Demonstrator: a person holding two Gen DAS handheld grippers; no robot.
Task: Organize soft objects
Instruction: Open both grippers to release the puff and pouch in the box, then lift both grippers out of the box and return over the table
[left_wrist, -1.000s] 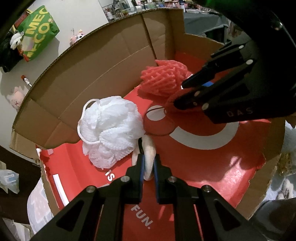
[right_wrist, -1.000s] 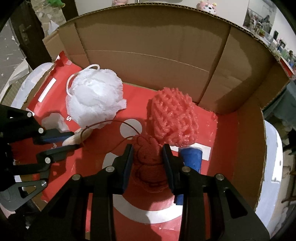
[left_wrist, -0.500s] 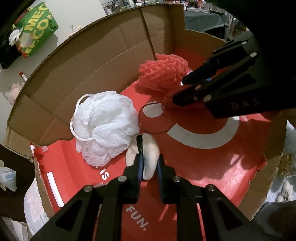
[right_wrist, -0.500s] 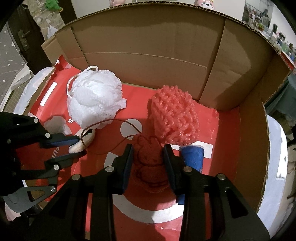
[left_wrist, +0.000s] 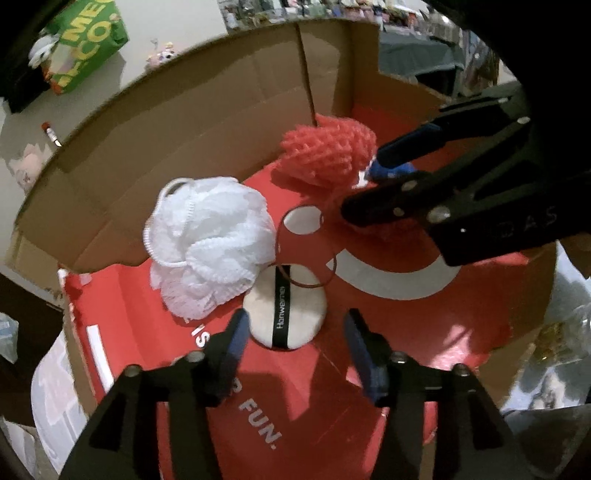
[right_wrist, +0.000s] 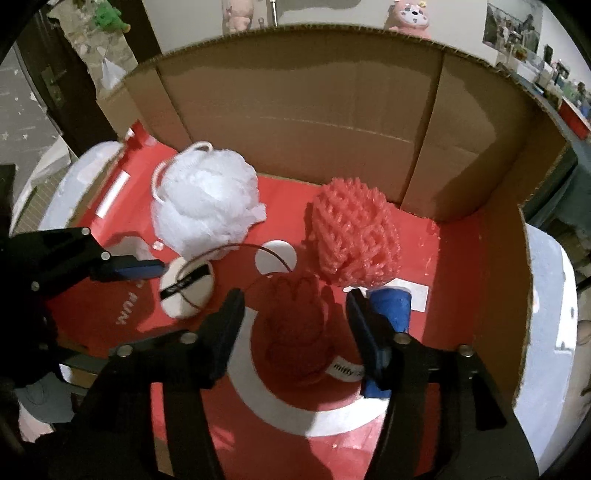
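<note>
Inside red-floored cardboard box (right_wrist: 461, 280), white pouf (right_wrist: 203, 206), pale room wall (right_wrist: 332, 14) behind

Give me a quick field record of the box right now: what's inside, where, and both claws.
box: cardboard box, red floor
white mesh puff: back left
red mesh puff: back right
powder puff: flat, ahead of left claw, untouched
red plush: lying between right claw fingers, unpressed
blue item: beside plush
claws: both opening

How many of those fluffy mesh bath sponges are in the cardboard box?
2. A white bath sponge sits at the back left of the box; a red bath sponge sits at the back right. None seems hidden.
</note>
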